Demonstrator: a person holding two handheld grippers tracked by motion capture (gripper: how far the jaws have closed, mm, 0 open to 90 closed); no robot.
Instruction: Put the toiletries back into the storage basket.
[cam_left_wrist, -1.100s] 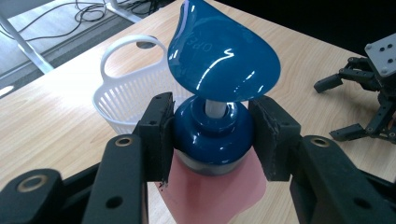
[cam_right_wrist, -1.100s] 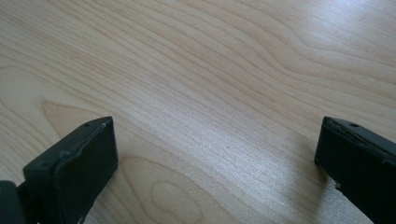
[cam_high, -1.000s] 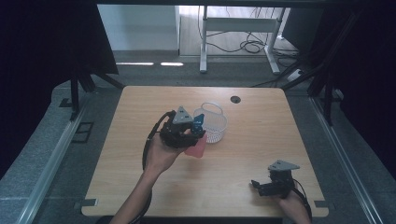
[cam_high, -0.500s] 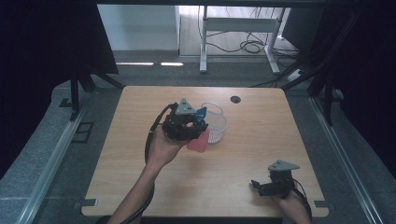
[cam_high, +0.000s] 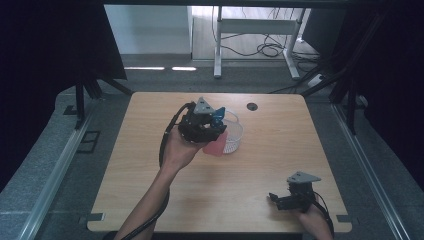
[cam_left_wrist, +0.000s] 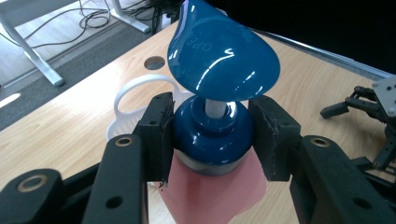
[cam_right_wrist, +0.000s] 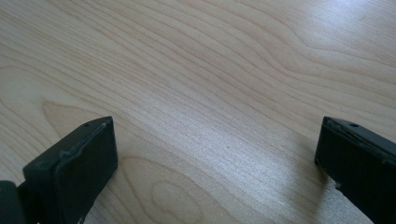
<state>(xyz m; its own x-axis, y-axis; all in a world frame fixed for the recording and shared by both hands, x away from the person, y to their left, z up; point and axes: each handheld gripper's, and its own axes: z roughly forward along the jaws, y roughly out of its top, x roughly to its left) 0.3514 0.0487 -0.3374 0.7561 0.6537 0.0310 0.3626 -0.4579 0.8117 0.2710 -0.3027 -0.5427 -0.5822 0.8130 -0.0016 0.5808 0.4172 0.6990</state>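
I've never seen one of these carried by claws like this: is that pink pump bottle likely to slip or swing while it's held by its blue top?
Probably a bit slippery: the left gripper clamps the pump bottle only at its glossy, rounded blue collar. The pink body hangs unsupported below, so it may swing. The broad pump head above the pads should catch it if it slides.

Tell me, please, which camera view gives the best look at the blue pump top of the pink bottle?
The left gripper view: the blue pump top sits close up, its collar clamped between the left gripper pads, with the pink bottle below. The high view shows it as a small blue patch beside the white basket. The right gripper view faces bare table.
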